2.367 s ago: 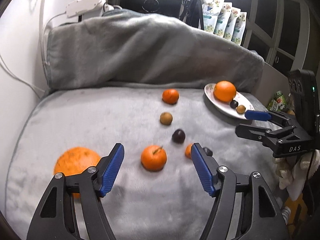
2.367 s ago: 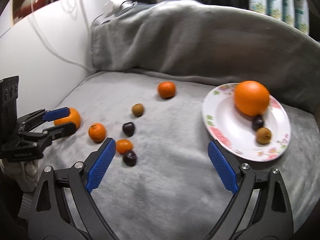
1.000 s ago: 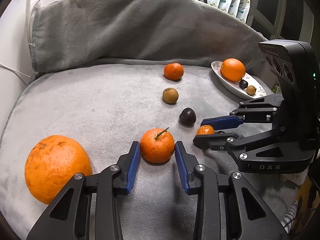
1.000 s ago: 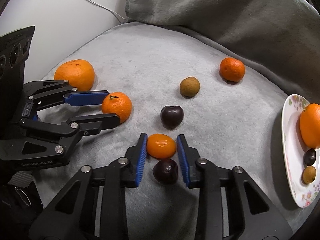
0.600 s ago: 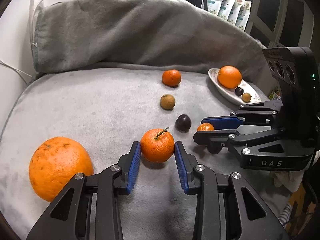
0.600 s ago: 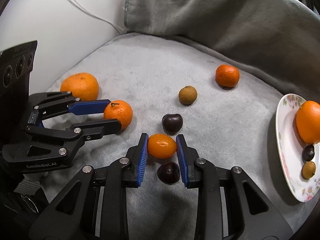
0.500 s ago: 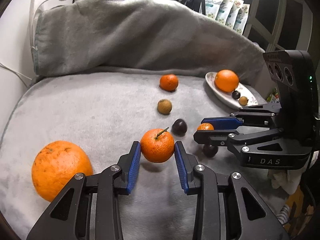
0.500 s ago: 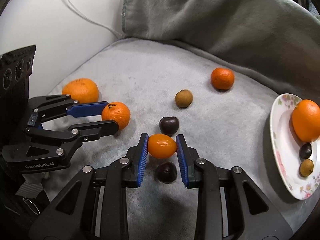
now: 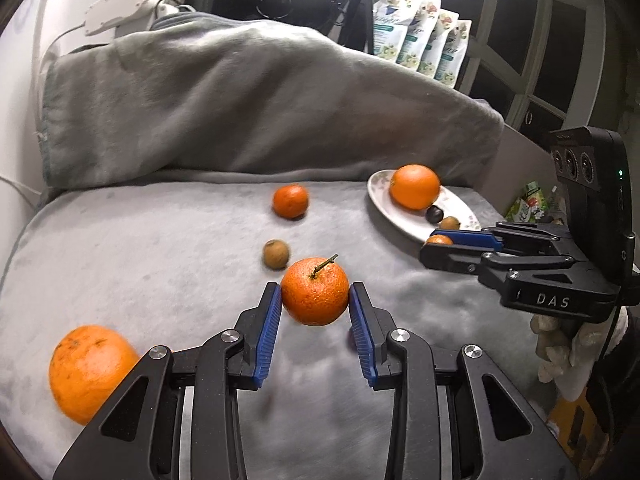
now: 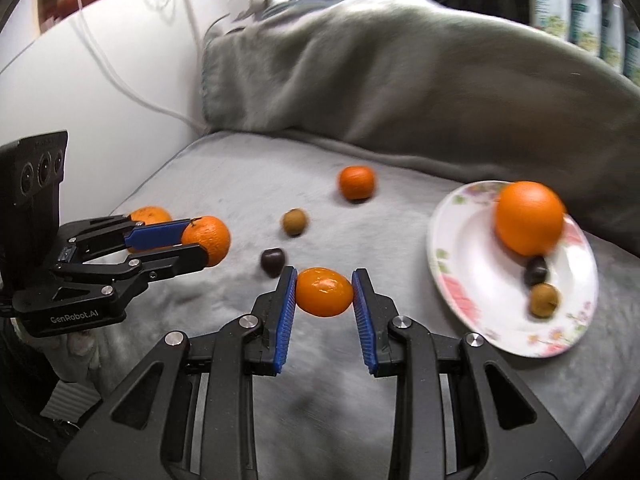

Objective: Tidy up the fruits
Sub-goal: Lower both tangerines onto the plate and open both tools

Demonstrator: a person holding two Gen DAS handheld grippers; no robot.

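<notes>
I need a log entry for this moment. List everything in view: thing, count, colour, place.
stemmed mandarin: 1, orange, in left gripper
kumquat: 1, orange, in right gripper
mandarin: 1, orange, on blanket, far
large orange: 1, orange, on blanket, near left
plate: 1, white floral, holding an orange, a dark fruit, a brown fruit
brown fruit: 1, on blanket
dark fruit: 1, on blanket
blanket: 1, grey
left gripper: shut
right gripper: shut

Black tools with blue pads (image 9: 267, 328) grip an orange tangerine (image 9: 315, 291) and an orange kumquat (image 10: 324, 291), over a grey blanket (image 9: 160, 256) bearing a white plate (image 10: 460, 264) with pink-and-green flowers, a dark purple cherry (image 10: 273, 260) and a brown longan (image 10: 295, 222)
</notes>
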